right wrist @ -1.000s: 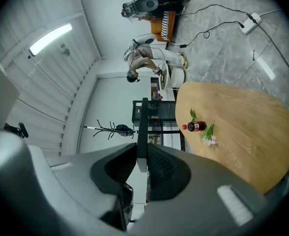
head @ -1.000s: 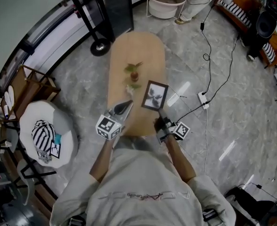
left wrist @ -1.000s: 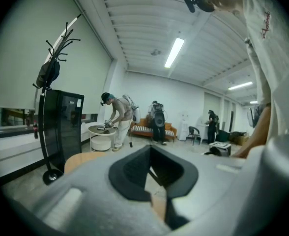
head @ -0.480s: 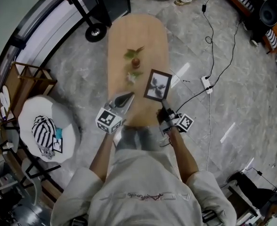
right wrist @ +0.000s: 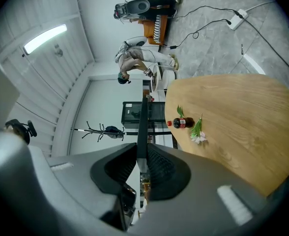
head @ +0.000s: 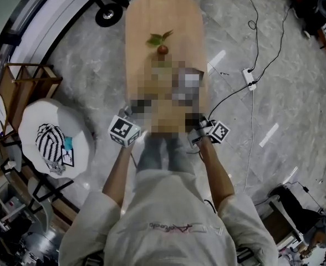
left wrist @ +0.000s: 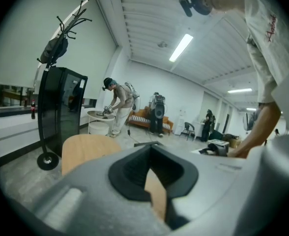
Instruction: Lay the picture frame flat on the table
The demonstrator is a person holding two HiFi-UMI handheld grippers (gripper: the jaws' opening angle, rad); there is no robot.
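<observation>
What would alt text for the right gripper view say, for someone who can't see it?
The right tool is shut on the thin edge of the picture frame, which is seen edge-on between its jaws. To the right lies the wooden table with a small dark bottle and a flower on it.

I read this as a big open lab or studio hall dressed up as a living room, not a real home. Grey stone floor (head: pixel 296 121) with cables (head: pixel 252 22) and a power strip (head: pixel 248 77) trailing across it. Strip light (left wrist: pixel 182 47) on a ribbed ceiling. Orange sofa (left wrist: pixel 143 118), coat stand (left wrist: pixel 61 43), oval wooden table (head: pixel 141 26). Another person (left wrist: pixel 117 102) bends over a round white table (left wrist: pixel 99 116).
</observation>
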